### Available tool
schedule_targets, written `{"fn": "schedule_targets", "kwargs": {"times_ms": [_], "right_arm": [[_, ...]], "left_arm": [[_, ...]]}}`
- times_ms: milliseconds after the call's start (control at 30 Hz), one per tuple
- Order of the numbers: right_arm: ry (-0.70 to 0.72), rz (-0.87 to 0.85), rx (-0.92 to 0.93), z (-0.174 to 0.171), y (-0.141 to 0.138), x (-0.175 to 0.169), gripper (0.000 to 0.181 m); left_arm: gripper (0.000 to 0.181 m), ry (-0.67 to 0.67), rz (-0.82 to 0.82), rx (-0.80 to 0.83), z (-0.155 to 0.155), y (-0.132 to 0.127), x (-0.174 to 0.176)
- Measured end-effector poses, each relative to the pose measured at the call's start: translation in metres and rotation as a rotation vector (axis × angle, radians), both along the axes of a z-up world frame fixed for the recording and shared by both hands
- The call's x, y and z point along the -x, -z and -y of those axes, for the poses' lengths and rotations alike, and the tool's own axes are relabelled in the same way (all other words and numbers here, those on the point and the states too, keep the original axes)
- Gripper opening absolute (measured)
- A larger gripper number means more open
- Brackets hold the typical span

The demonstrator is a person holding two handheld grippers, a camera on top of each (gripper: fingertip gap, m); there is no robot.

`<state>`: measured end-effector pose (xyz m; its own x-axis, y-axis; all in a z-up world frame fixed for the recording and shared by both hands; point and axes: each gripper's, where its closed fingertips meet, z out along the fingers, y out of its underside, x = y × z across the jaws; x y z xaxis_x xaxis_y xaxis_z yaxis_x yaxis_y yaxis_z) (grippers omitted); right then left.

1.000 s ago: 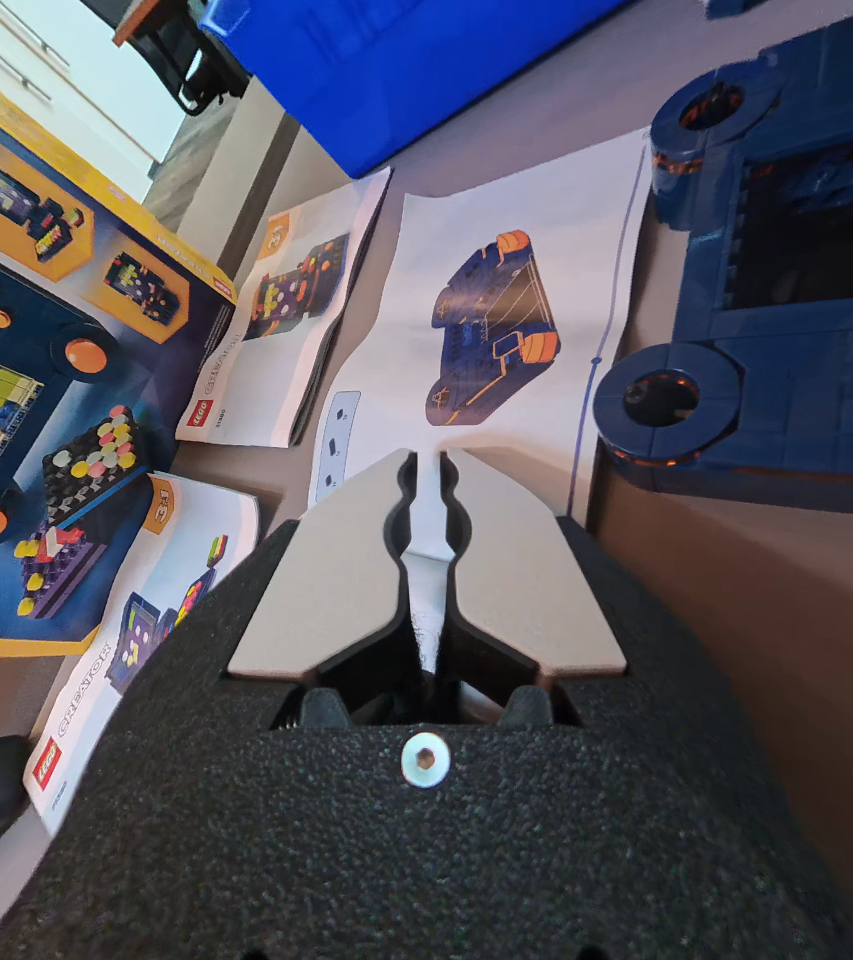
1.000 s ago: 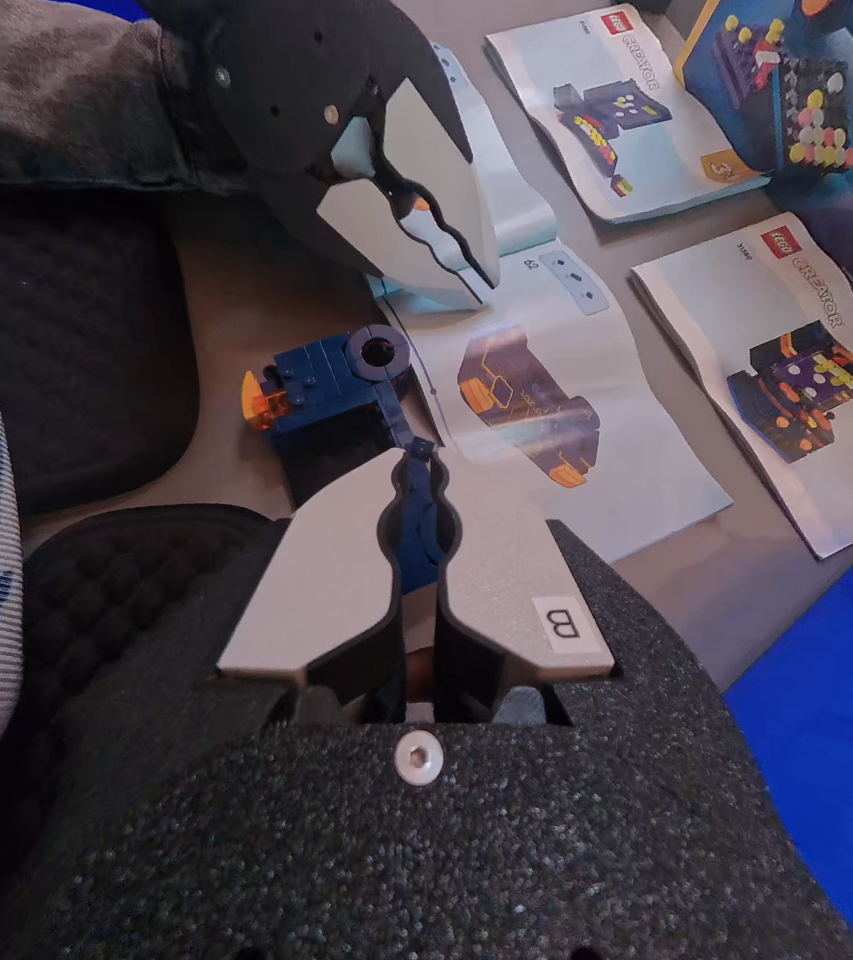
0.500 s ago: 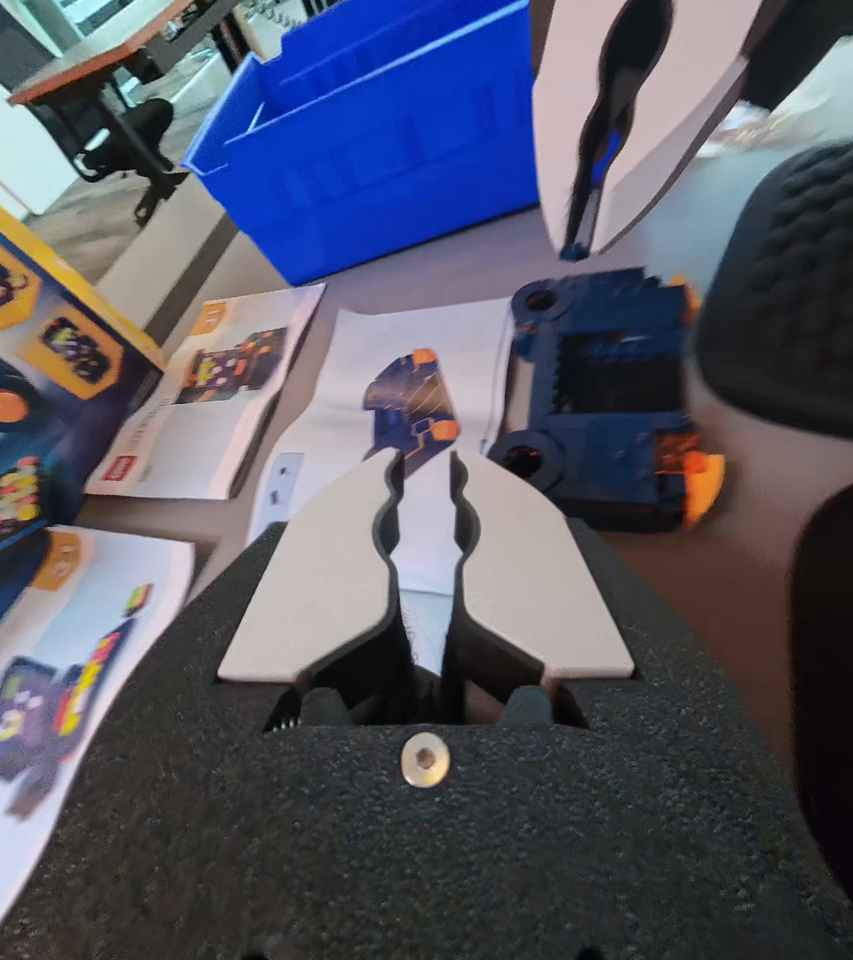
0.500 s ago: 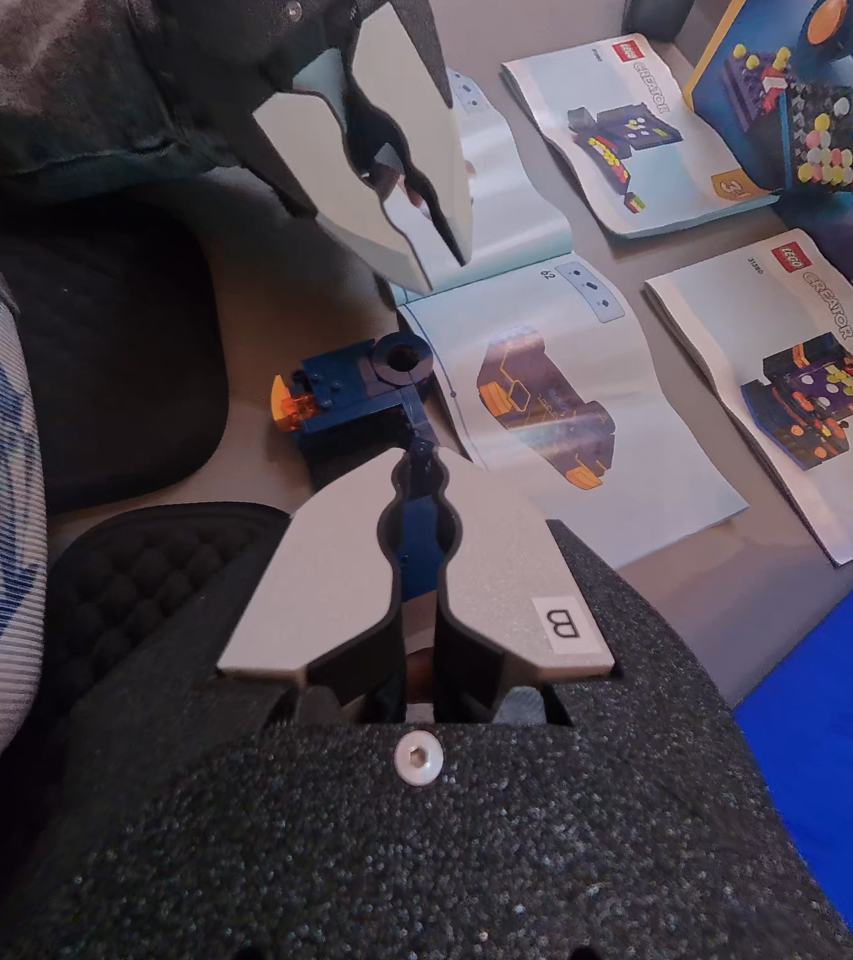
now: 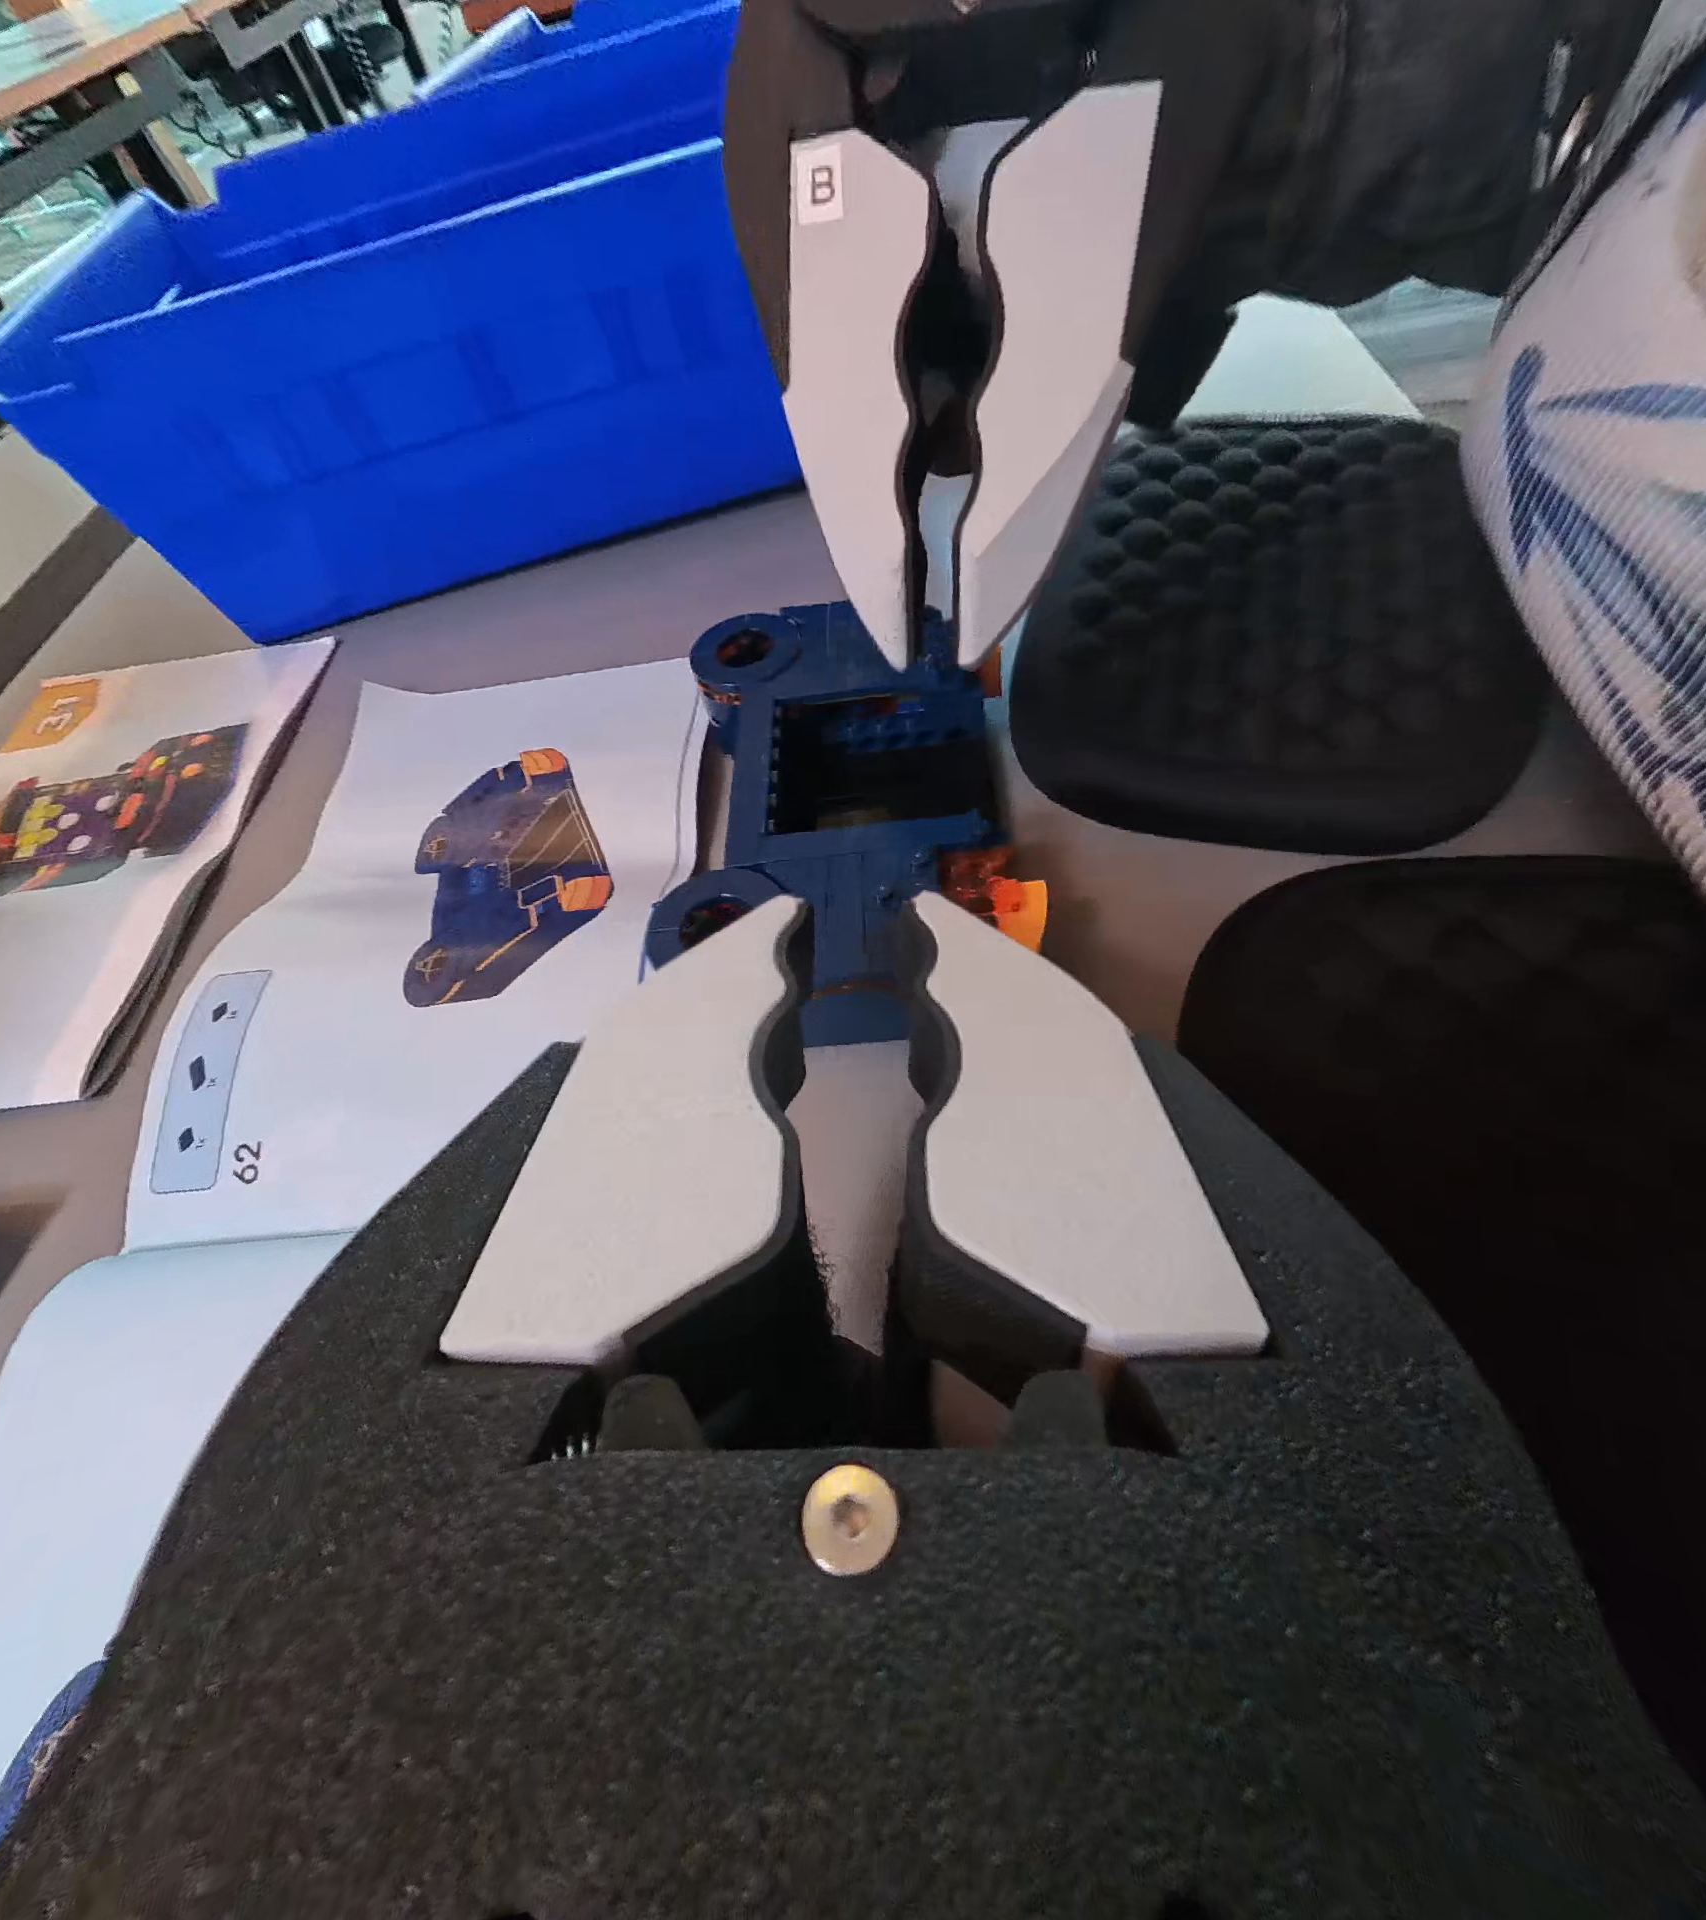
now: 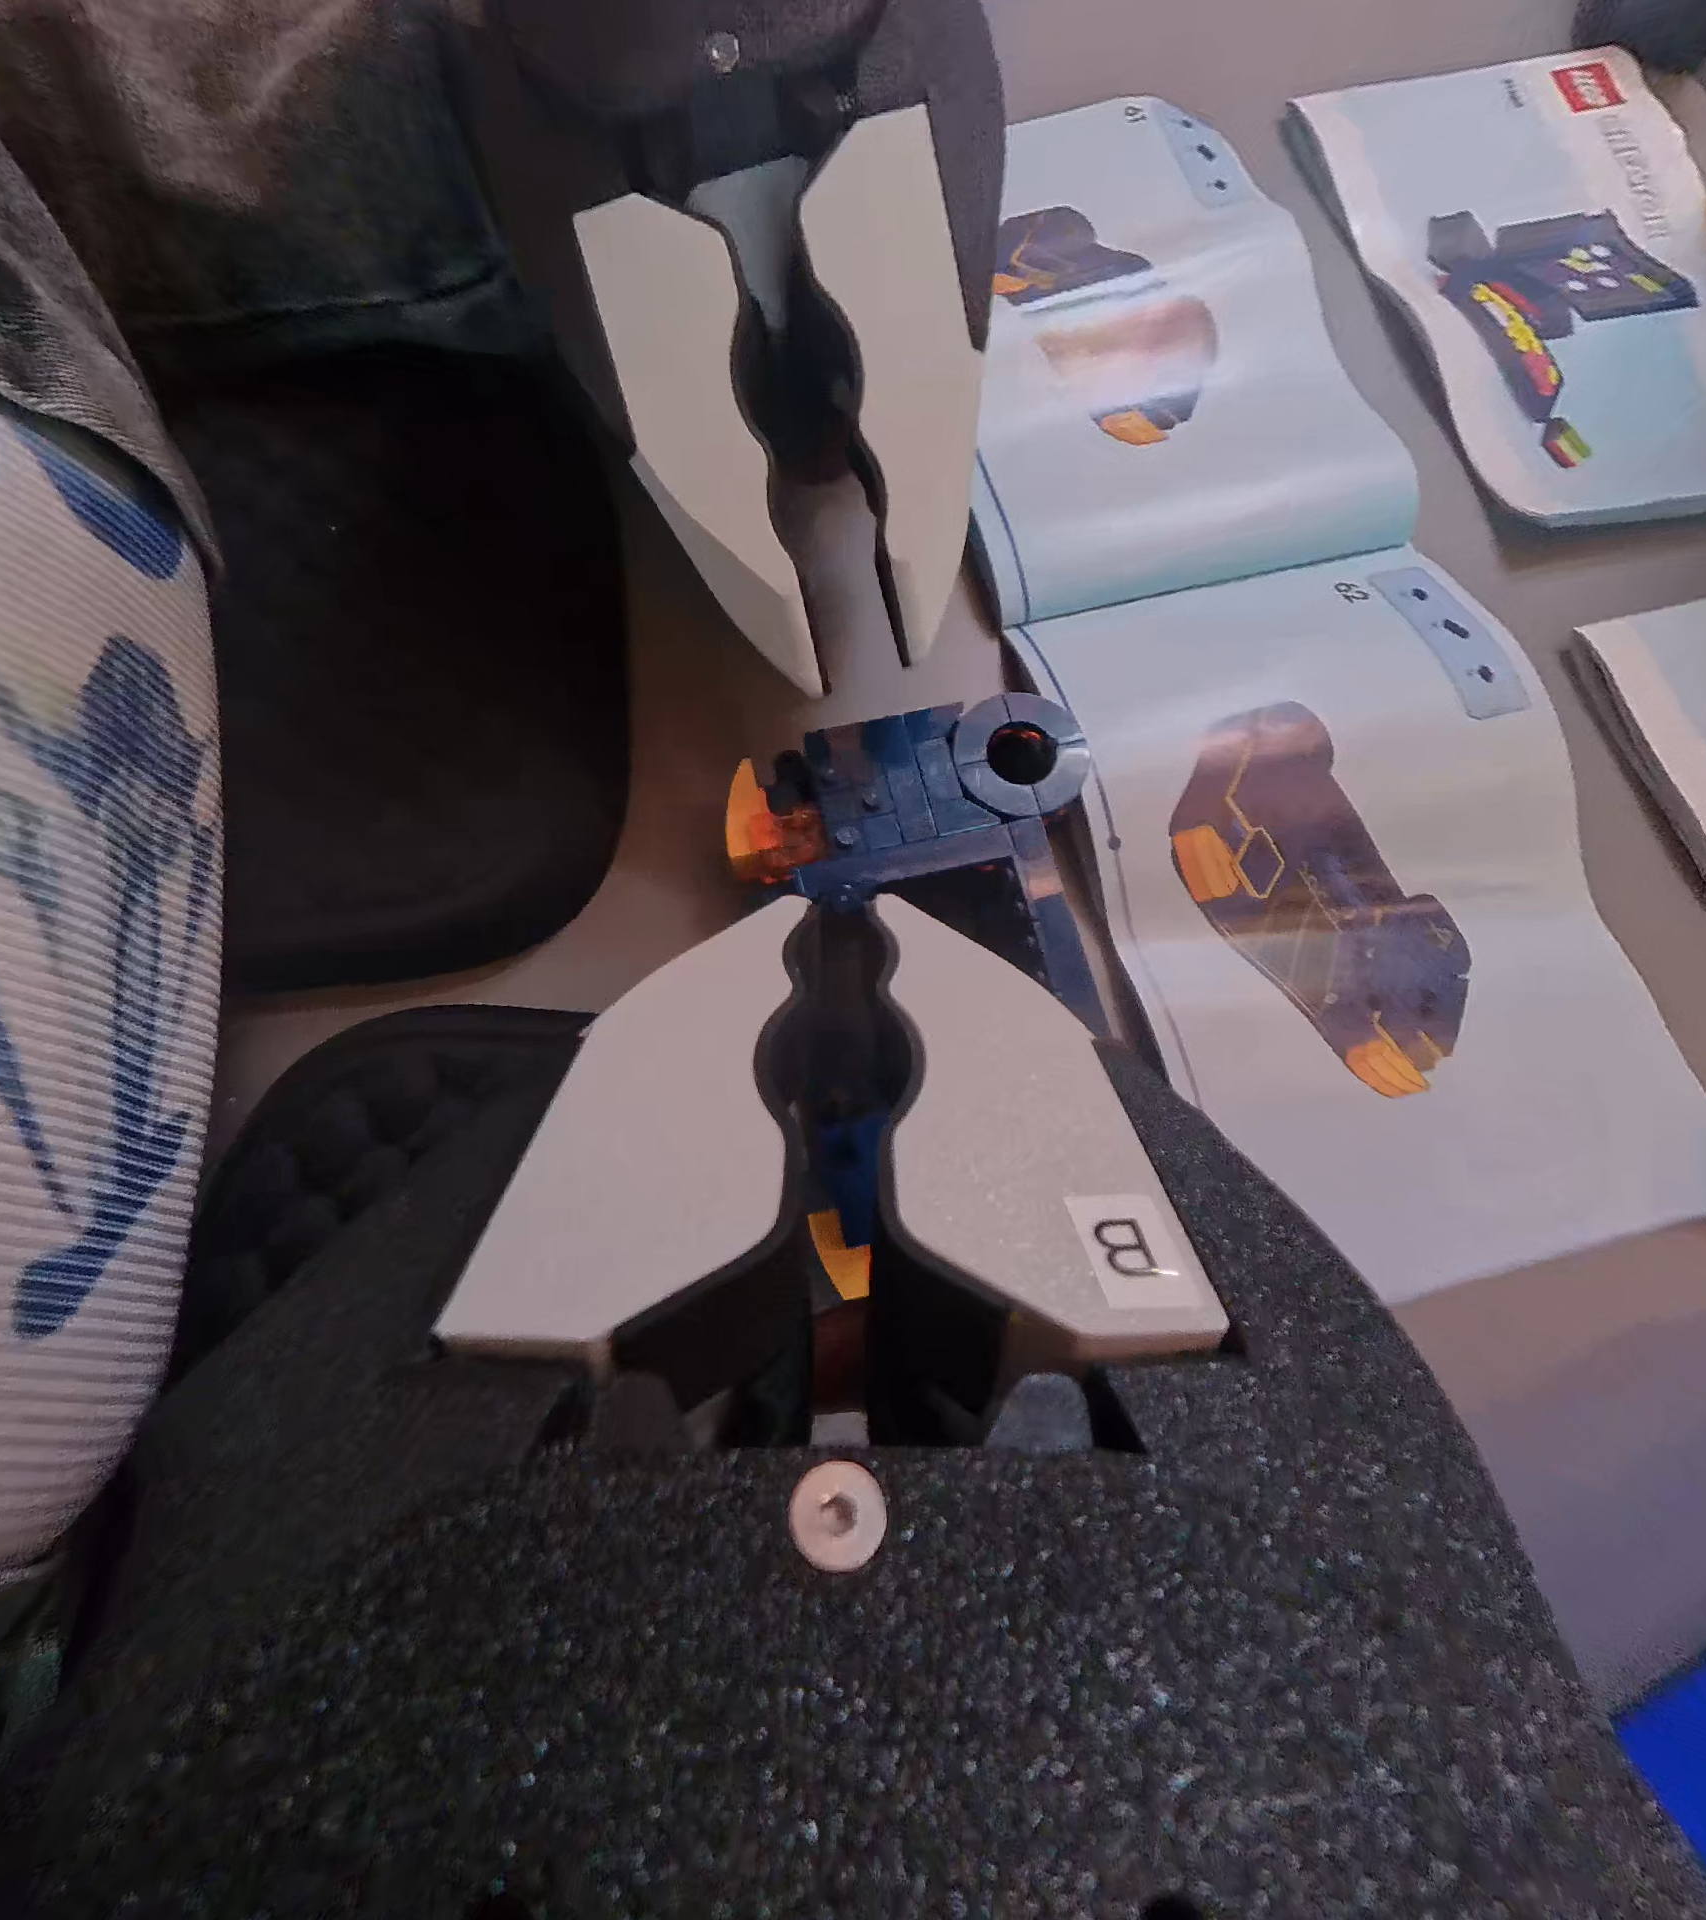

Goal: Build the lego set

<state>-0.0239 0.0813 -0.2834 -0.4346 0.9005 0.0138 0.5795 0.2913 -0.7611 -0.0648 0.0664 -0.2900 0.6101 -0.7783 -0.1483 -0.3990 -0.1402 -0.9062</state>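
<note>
The dark blue lego model (image 5: 828,862) with orange corners lies on the grey table beside the open instruction booklet (image 5: 475,935); it also shows in the right wrist view (image 6: 890,800). My left gripper (image 5: 857,914) is slightly open and empty, with its tips just short of the model's near edge; the right wrist view shows it (image 6: 864,670) close behind the model. My right gripper (image 6: 844,902) is nearly closed, and a small dark blue piece shows between its tips. In the left wrist view it (image 5: 932,660) points down onto the model's far edge near an orange corner.
A blue bin (image 5: 413,416) stands behind the booklets. Closed booklets (image 5: 70,831) (image 6: 1555,260) lie beside the open booklet (image 6: 1348,935). Black cushions (image 5: 1275,644) (image 6: 392,675) lie right of the model. A person's striped sleeve (image 5: 1659,520) is close by. Some 5 cm of space lies between my two pairs of fingers.
My left gripper has pulled back and swung to face the model, and its fingers have parted a little. My right gripper has come down onto the model's far edge with its piece.
</note>
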Motion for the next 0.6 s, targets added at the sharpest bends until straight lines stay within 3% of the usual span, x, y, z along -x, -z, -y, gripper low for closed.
{"fn": "schedule_targets", "kwargs": {"times_ms": [600], "right_arm": [[-0.103,0.046,-0.138,0.0069,0.0103,0.011,0.007]], "left_arm": [[0.024,0.06,-0.068,0.016,0.0071,0.0106,-0.0064]]}}
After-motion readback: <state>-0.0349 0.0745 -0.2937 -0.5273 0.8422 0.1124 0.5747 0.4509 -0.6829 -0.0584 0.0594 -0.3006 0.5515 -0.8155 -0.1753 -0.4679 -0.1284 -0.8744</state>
